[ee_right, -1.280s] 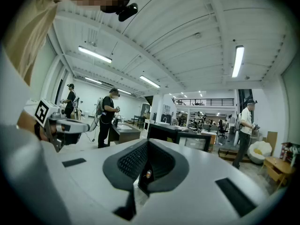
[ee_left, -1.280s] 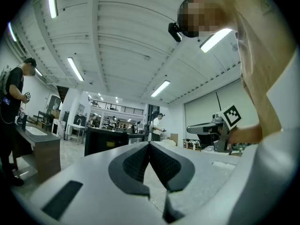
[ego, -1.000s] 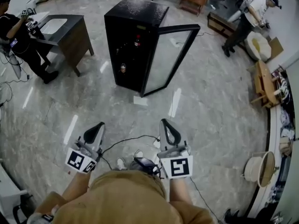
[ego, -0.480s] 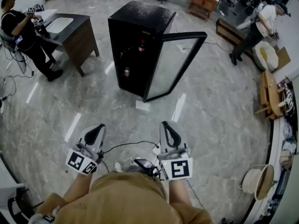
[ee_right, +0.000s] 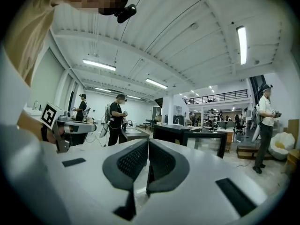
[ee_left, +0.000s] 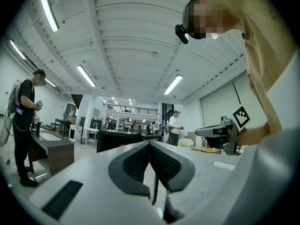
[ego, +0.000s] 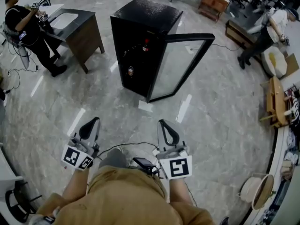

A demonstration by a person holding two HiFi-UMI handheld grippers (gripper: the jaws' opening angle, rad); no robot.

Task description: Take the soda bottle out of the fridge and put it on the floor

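Note:
A black fridge stands on the marble floor ahead, its glass door swung open to the right. Inside, a soda bottle with a red cap sits on an upper shelf and a can or small bottle lower down. My left gripper and right gripper are held low in front of me, both shut and empty, well short of the fridge. The fridge shows far off in the right gripper view and the fridge in the left gripper view too, beyond the shut jaws.
A dark desk with a sink stands left of the fridge, a person beside it. Another person bends at the far right near wooden furniture. A paper scrap lies by the door. A cable runs between my grippers.
The view has advanced toward the fridge, which now sits nearer and more to the right. Both grippers stay shut and keep their places in front of me.

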